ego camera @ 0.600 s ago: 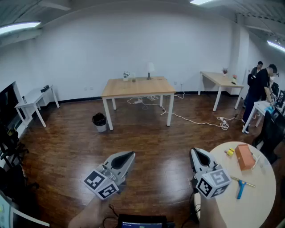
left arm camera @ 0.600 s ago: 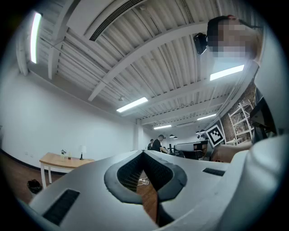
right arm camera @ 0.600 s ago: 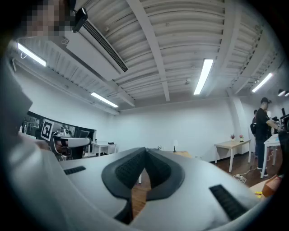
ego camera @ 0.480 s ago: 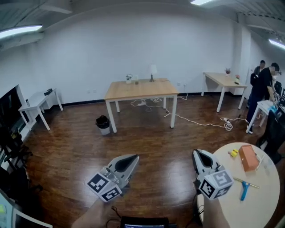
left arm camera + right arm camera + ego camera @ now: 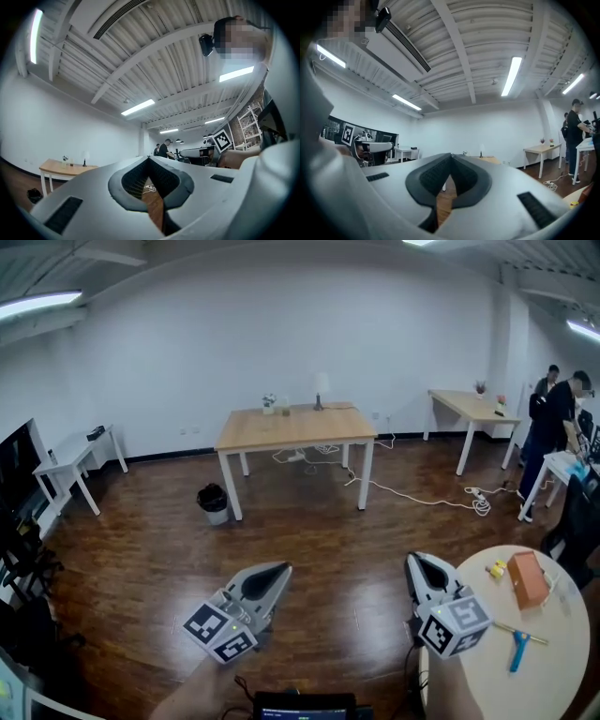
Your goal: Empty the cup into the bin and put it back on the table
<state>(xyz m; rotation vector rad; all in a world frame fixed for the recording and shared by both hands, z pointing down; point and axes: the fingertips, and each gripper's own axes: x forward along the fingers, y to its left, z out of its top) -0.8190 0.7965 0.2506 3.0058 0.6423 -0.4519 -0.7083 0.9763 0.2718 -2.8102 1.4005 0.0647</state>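
Note:
The wooden table point(image 5: 292, 427) stands far across the room, with a small plant point(image 5: 268, 401), a lamp point(image 5: 320, 390) and a small item point(image 5: 285, 410) that may be the cup; it is too small to tell. A black bin point(image 5: 213, 502) sits on the floor by the table's left leg. My left gripper point(image 5: 278, 567) and right gripper point(image 5: 413, 559) are held low and near me, far from the table. Both point forward, shut, with nothing between the jaws. The left gripper view shows its closed tips point(image 5: 149, 158) and the table point(image 5: 61, 166) at far left. The right gripper view shows its closed tips point(image 5: 451, 154).
A round table point(image 5: 562, 662) at my right holds an orange box point(image 5: 527, 579), a yellow piece point(image 5: 496, 569) and a blue tool point(image 5: 518, 650). A white cable point(image 5: 422, 498) trails over the wood floor. A second wooden table point(image 5: 466, 407) and people point(image 5: 553, 427) are at the right; a white side table point(image 5: 70, 457) is at the left.
The head view has shifted slightly, so the room sits a little differently in it. Both grippers keep about the same places and stay shut.

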